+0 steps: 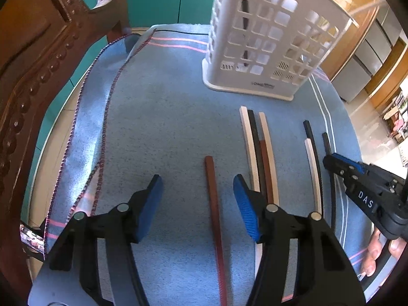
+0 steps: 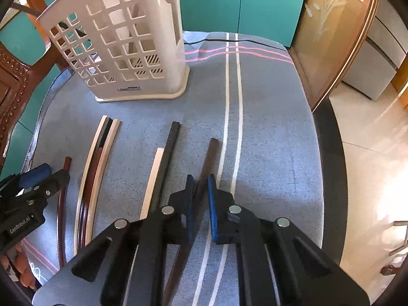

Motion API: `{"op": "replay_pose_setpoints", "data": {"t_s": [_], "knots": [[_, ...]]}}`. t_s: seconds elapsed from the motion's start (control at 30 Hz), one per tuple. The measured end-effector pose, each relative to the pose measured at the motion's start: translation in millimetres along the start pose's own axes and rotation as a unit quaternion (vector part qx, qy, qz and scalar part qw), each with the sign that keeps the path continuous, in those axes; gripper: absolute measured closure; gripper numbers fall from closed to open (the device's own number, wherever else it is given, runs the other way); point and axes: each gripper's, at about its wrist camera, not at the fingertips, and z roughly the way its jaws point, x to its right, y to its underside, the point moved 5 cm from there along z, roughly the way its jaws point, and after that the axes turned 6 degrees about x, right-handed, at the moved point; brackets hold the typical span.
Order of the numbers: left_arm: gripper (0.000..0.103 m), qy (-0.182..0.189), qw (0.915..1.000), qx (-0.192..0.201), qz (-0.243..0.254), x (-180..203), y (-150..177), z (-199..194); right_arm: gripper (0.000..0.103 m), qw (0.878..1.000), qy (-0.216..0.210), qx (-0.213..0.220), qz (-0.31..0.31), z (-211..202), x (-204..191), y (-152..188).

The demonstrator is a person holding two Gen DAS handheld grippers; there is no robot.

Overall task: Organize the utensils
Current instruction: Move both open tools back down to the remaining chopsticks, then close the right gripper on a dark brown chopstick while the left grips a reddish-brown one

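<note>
Several chopsticks lie on a blue cloth [image 1: 165,117] in front of a white slotted utensil holder [image 1: 265,43], which also shows in the right wrist view [image 2: 122,40]. My left gripper [image 1: 197,186] is open, low over the cloth, with a red-brown chopstick [image 1: 213,199] lying between its jaws. My right gripper [image 2: 200,186] is shut on a dark brown chopstick [image 2: 207,163], near the white stripes of the cloth [image 2: 267,127]. It shows at the right edge of the left wrist view [image 1: 329,160]. A group of white, black and brown chopsticks [image 1: 257,148] lies between the grippers.
A white and black chopstick pair [image 2: 159,168] lies left of my right gripper. A carved wooden chair [image 1: 38,63] stands at the table's left. The table edge [image 2: 329,153] drops off to the floor on the right. Teal cabinet doors [image 2: 239,2] stand behind.
</note>
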Motion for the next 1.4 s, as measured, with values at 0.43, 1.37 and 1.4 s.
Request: {"op": "replay_pose_setpoints", "data": {"t_s": [0.43,1.37,1.4], "knots": [[0.047,-0.051,0.9981,0.006,0.033,10,7,-2,0.089,0.999,0.033,0.013,-0.027,-3,-22,6],[0.045,-0.048,0.9981,0.005,0.038,9,5,1,0.088,0.999,0.033,0.019,-0.026,-5,-20,5],[0.045,-0.049,0.9980,0.005,0.039,10,5,1,0.088,0.999,0.033,0.019,-0.026,-5,-20,5]]}}
